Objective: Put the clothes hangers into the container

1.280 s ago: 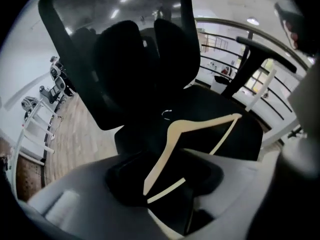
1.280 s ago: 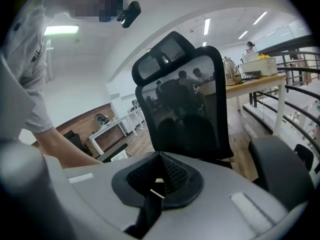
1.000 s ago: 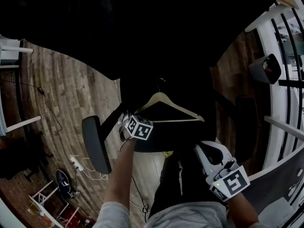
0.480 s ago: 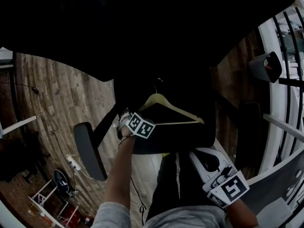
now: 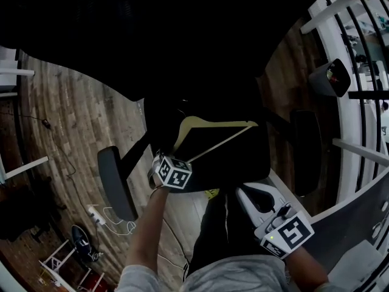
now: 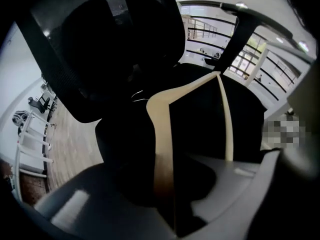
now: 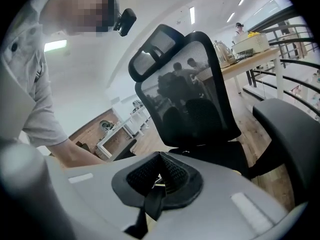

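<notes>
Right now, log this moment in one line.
step: grasping | left gripper: jaws just closing onto hanger arm | right gripper: shut, empty | hanger: at chair seat

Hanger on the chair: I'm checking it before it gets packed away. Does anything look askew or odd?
Yes: the wooden hanger sits askew on the office chair's seat, one arm between the left claw, whose jaws have just been closing on it. No container shows.

The jaws of the left gripper (image 5: 167,162) have just been closing and now clamp one arm of the hanger (image 5: 219,123). The hanger has swung round: its bar now runs diagonally, not level.
</notes>
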